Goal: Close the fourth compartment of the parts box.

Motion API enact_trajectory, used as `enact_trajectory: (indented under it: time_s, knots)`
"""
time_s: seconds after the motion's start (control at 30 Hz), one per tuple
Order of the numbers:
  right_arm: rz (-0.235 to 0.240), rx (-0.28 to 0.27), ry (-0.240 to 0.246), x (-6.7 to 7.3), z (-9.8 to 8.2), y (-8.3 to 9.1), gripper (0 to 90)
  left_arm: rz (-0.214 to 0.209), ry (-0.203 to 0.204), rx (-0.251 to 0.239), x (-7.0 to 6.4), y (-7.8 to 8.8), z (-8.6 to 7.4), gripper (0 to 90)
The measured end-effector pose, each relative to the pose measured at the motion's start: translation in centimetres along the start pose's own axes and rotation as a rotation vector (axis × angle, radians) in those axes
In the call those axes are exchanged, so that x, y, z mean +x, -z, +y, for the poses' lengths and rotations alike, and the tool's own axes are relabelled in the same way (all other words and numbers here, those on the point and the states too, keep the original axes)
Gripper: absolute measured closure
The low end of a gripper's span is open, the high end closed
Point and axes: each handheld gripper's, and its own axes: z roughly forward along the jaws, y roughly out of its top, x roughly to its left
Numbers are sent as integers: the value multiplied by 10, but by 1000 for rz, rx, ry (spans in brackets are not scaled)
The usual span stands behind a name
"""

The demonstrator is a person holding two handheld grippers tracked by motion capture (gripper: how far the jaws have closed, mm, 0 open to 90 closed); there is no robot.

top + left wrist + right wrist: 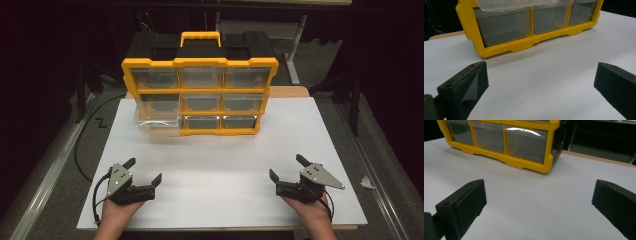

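Note:
A yellow and black organizer (200, 95) with several clear drawers stands upright at the far side of the white board (220, 170). Its bottom-left drawer (157, 123) is pulled partway out. My left gripper (145, 170) rests near the board's front left, open, with nothing between its jaws. My right gripper (286, 166) sits at the front right, also open and empty. In the left gripper view the left gripper (541, 82) faces the organizer's lower frame (524, 45), well short of it. In the right gripper view the right gripper (539, 200) faces the organizer's right corner (546, 165).
The white board lies on a wooden tabletop whose edge shows behind the organizer (295, 91). A black cable (82, 145) loops on the grey floor at the left. A scrap of crumpled paper (367, 182) lies at the right.

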Motion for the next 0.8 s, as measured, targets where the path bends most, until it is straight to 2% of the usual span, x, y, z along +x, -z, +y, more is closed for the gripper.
enact_trajectory:
  time_s: [0.1,0.37,0.47,0.53,0.67,0.8]
  knots:
    - [-5,16,-10,-5,-3,-4,8,5,18,-4,4,-2,0,0]
    - [-3,21,14,-3,-4,-3,8,-8,14,-19,2,0,1,0]
    - [-6,27,17,-2,-4,-4,8,-24,20,-3,2,0,2,1]
    - [-9,25,27,-1,-4,-5,8,-20,9,-10,2,0,3,4]
    - [-12,27,18,-2,-4,-5,8,-21,6,-16,1,1,3,4]
    - [-1,30,5,-3,-5,-5,8,-31,21,1,3,0,2,5]
